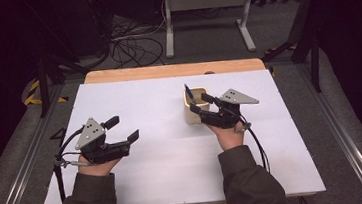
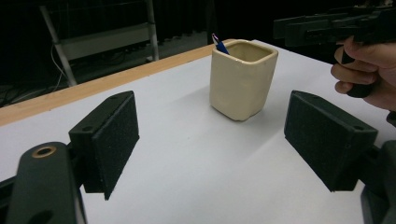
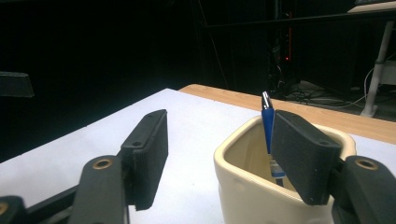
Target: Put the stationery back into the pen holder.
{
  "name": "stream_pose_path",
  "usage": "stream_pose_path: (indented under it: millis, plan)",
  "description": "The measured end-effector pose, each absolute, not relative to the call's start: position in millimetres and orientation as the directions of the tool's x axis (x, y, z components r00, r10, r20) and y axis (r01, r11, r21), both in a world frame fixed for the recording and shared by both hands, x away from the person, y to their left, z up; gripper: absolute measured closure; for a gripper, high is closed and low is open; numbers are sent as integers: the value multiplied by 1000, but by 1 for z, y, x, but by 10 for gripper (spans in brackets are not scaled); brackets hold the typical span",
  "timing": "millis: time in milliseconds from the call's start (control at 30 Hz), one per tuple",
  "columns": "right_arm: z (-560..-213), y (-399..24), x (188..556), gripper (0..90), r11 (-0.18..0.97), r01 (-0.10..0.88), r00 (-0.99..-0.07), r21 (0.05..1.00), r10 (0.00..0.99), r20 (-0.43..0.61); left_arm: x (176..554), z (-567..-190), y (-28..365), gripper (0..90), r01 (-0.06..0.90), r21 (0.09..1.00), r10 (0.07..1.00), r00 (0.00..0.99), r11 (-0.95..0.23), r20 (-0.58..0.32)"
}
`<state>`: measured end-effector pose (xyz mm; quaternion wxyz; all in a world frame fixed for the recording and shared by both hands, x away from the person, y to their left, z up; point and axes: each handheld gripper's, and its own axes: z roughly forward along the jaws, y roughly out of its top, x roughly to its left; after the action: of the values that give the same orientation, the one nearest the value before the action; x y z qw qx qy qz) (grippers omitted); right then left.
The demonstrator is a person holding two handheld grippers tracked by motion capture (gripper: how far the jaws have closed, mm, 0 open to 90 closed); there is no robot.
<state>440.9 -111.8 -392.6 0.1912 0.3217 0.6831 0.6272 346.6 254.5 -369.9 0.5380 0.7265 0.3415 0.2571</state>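
Right tool (image 1: 200, 103) hovers at the rim of the cream ceramic cup (image 1: 196, 111), its jaws spread with nothing pinched between them; in the right gripper view one jaw hangs over the cup's mouth, just beside the blue pen (image 3: 267, 122), and the other stands outside the wall, over the white surface (image 1: 163, 149). The pen stands tilted inside the cup, tip down, its silver end poking above the rim and leaning on the far corner. I judge the drop as done: the pen is in the cup and my pads do not press on it. My left tool (image 1: 124, 129) rests on the surface well apart from the cup, jaws spread wide and empty, pointed toward it. What is left, as I read it, is to draw my right tool clear of the cup without knocking it.
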Motion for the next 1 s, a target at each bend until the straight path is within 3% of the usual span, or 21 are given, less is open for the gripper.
stream_pose_path:
  millis: [1000]
  plan:
    - [-388, -129, 421, 184, 7, 202, -748, 979, 646, 150, 347, -370, 258, 188, 225, 956, 778, 628, -187, 4]
